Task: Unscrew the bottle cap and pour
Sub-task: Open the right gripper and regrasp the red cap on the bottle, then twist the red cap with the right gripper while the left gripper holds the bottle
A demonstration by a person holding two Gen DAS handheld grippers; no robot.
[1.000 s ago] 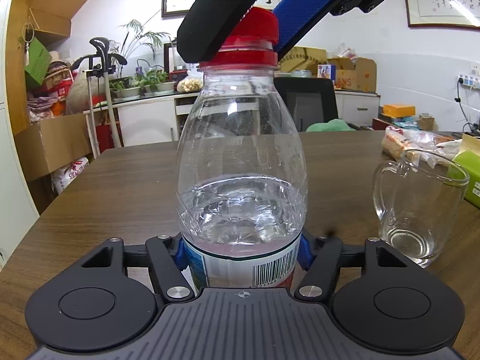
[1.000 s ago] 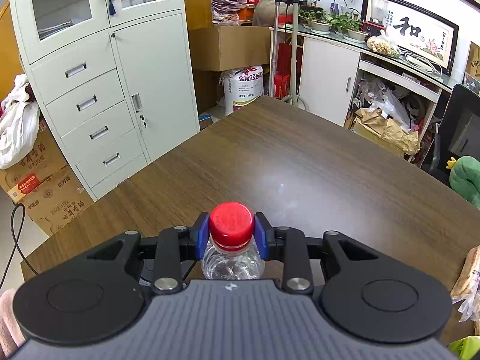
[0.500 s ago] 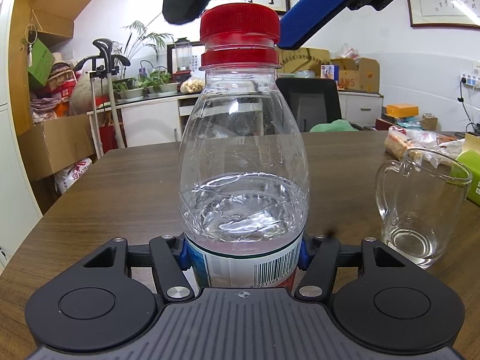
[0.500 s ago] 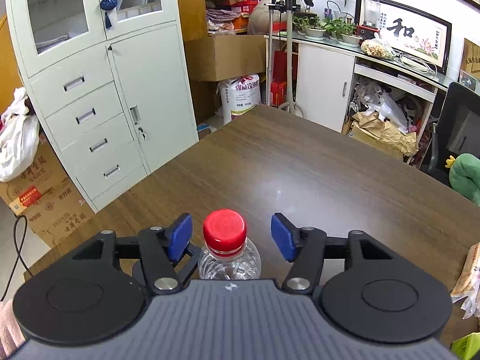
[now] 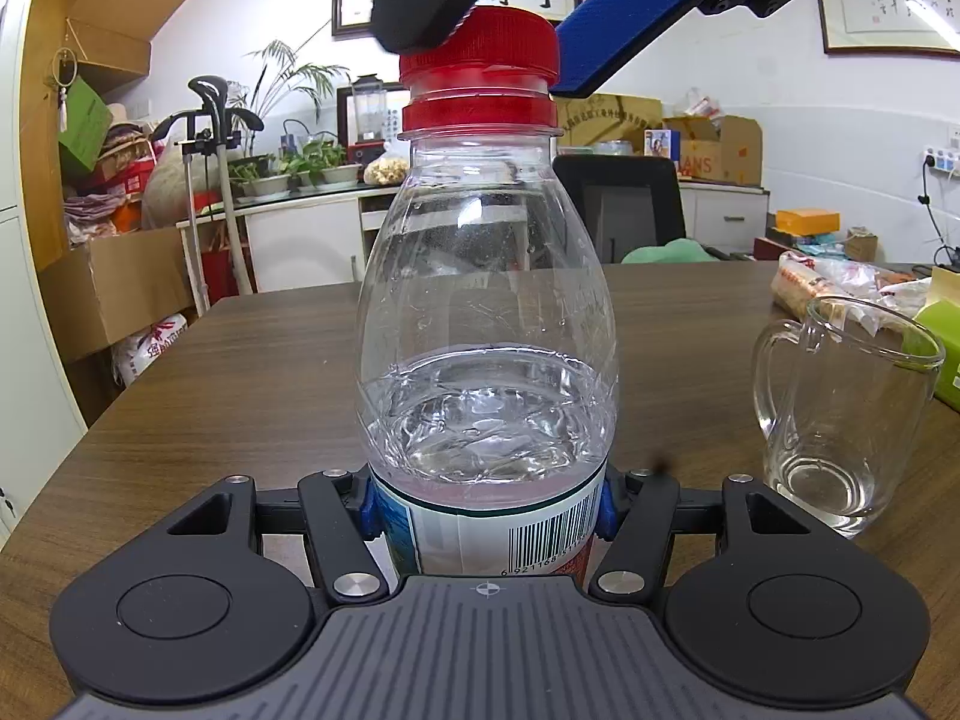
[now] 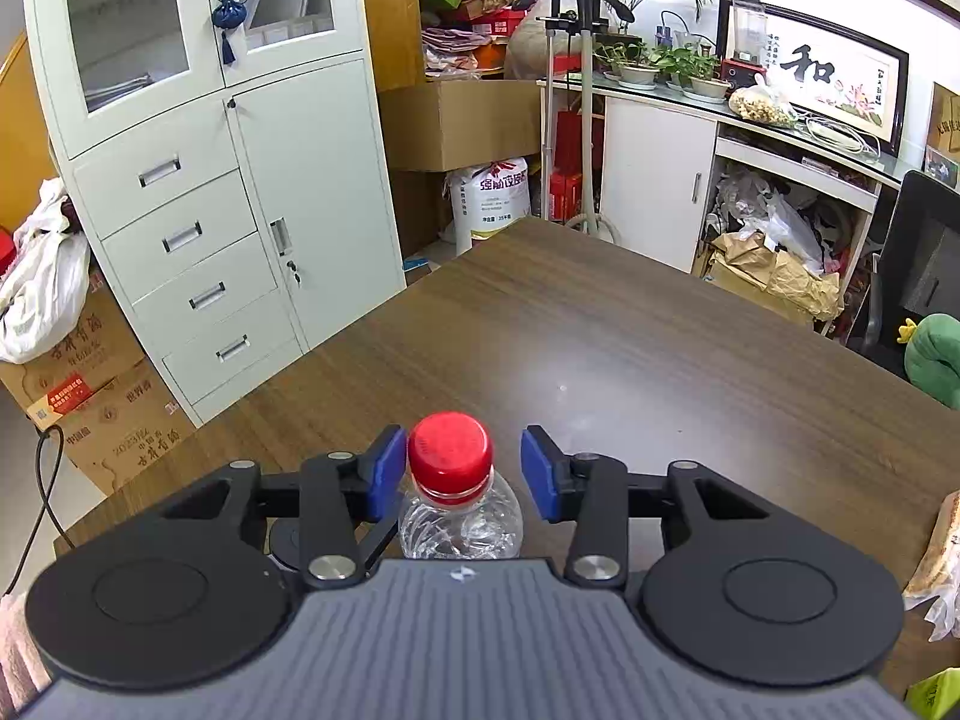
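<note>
A clear plastic bottle (image 5: 486, 324), about a third full of water, stands upright on the wooden table (image 6: 600, 348). My left gripper (image 5: 486, 504) is shut on its labelled lower body. Its red cap (image 5: 480, 54) is on the neck. My right gripper (image 6: 463, 468) comes down over the cap (image 6: 450, 450) from above, and its jaws are closing with the cap between them. The left blue pad (image 6: 387, 471) is at the cap's side; the right pad (image 6: 537, 471) stands a gap away. An empty glass mug (image 5: 840, 414) stands to the bottle's right.
Snack packets (image 5: 840, 282) and a green box (image 5: 942, 348) lie at the table's right edge behind the mug. A black office chair (image 5: 624, 210) stands at the far side. White cabinets (image 6: 198, 180) and cardboard boxes (image 6: 96, 414) line the room to the left.
The right gripper, shut on the cap a second ago, let go and opened wide. Its jaws have since come closer around the cap again. The left gripper and the bottle have stayed put.
</note>
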